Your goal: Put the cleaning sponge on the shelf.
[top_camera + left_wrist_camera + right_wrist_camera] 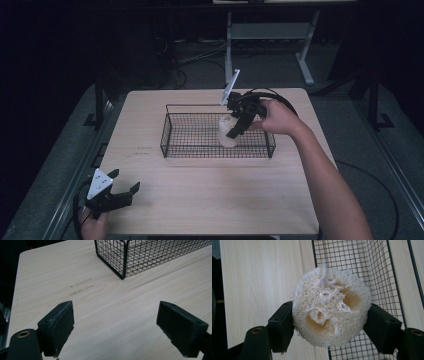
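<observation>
At the near left corner of the surface (pixel 210 200) the left gripper (pixel 119 192) is held idle, its jaws spread wide with nothing between them; in the left gripper view only bare wood lies ahead of it, with a corner of the basket (pixel 122 270) beyond. Farther off, the right gripper (pixel 239 125) is reached over the basket (pixel 170 145), and a loofah (pixel 227 131) is clamped between its jaws, squeezed on both sides as seen in the right gripper view (pixel 332 315). The loofah is held at the basket's right part, above the mesh floor; whether it touches the floor cannot be told. The placing step is judged to be in hand. Next, lowering onto the mesh and a parting of the jaws would be called for.
</observation>
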### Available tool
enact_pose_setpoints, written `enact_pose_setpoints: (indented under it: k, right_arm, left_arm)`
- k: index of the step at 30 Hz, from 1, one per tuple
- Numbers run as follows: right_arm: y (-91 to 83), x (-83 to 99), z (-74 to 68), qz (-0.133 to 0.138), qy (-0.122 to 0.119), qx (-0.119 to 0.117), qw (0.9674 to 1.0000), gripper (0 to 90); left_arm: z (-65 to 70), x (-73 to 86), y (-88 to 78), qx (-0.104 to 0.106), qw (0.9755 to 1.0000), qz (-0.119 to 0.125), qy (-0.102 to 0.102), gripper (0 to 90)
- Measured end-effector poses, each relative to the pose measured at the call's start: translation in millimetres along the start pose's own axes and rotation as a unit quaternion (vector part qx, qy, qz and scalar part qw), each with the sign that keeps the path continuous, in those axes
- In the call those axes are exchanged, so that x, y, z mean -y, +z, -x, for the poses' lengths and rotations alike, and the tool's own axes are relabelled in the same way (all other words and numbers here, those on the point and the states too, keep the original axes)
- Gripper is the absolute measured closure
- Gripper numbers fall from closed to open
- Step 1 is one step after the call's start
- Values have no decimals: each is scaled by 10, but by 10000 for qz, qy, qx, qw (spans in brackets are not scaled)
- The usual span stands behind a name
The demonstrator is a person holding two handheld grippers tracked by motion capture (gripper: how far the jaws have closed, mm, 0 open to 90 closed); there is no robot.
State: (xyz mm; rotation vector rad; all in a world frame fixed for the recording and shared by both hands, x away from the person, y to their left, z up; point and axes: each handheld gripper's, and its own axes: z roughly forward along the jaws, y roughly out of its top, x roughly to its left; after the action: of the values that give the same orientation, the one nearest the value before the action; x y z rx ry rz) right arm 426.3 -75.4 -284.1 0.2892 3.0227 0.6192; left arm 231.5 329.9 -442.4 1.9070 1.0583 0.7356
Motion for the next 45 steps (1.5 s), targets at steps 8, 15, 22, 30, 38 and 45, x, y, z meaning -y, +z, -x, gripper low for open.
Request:
enact_pose_setpoints:
  k: [8,15,22,30,38,45]
  right_arm:
    - [28,-15,77,1,46,27,10000,285]
    - [128,-24,203,-16,189,14,9998,285]
    - [237,-1,320,-78,303,7,9995,285]
    - [332,27,411,-121,402,13,9991,285]
    - [410,96,515,-115,613,4,9981,285]
    - [545,134,573,-267,670,-7,9974,285]
  left_arm:
    - [-1,1,-2,-1,10000,-3,-9,137]
    - [-6,3,-5,0,10000,-5,-18,137]
    - [-14,5,-7,-9,10000,-11,-12,137]
    - [-15,6,-9,-8,10000,-14,-15,137]
    - [-4,5,-3,-8,10000,-9,-2,137]
    - [-12,7,-3,-7,10000,-8,-6,137]
